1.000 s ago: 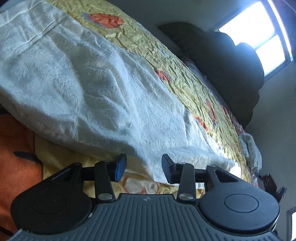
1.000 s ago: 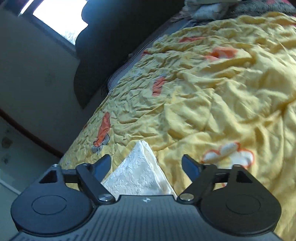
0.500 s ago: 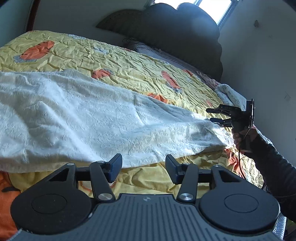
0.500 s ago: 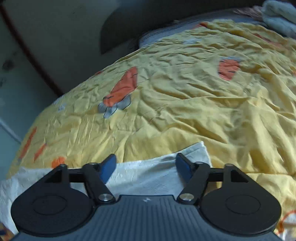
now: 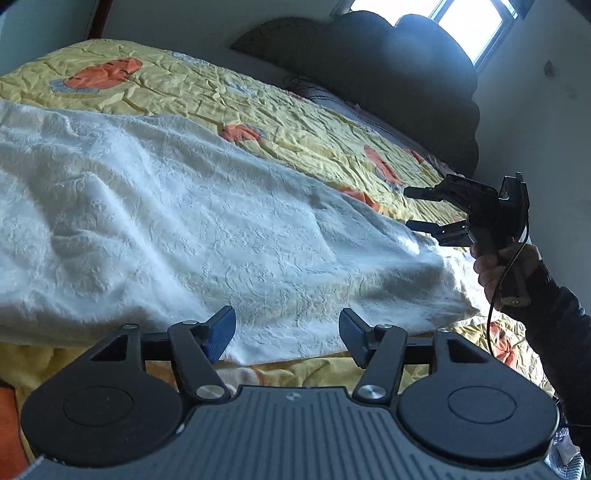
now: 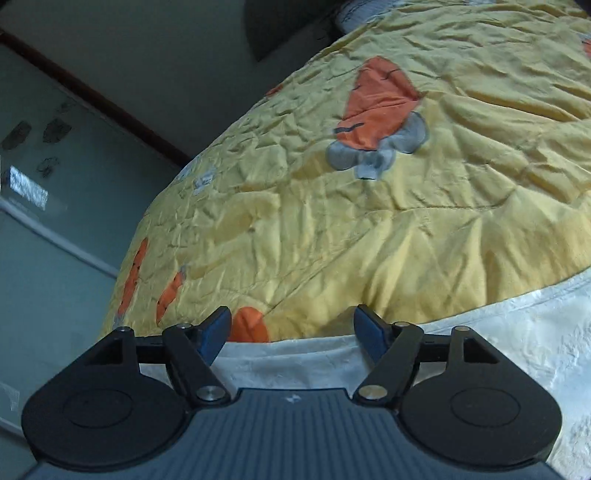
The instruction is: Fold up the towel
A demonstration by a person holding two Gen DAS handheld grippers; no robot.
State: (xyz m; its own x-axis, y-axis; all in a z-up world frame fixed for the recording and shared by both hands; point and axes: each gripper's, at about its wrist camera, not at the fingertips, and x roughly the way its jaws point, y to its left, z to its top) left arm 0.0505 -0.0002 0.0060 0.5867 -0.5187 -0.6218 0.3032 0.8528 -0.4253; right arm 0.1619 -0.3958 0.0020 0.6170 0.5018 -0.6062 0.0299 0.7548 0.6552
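A white textured towel (image 5: 207, 236) lies spread and rumpled across the yellow bedspread (image 5: 295, 122). My left gripper (image 5: 288, 334) hovers at the towel's near edge. Its jaws are opening, with the edge between the blue pads but not pressed. At the towel's right end a hand in a dark sleeve holds my right gripper (image 5: 410, 208) just above the cloth. In the right wrist view that gripper (image 6: 291, 330) stands over the towel's (image 6: 517, 332) far edge. Its jaws are opening too, and nothing is gripped.
A dark padded headboard (image 5: 369, 74) and a bright window (image 5: 472, 22) close off the far end of the bed. The bedspread's orange carrot prints (image 6: 376, 99) lie beyond the towel. A grey wall with a glass panel (image 6: 55, 184) stands to the left of the bed.
The left view has rolled level and its jaws have spread wider. The right gripper has swung left from the towel's corner along its edge; its jaws narrowed, then widened again.
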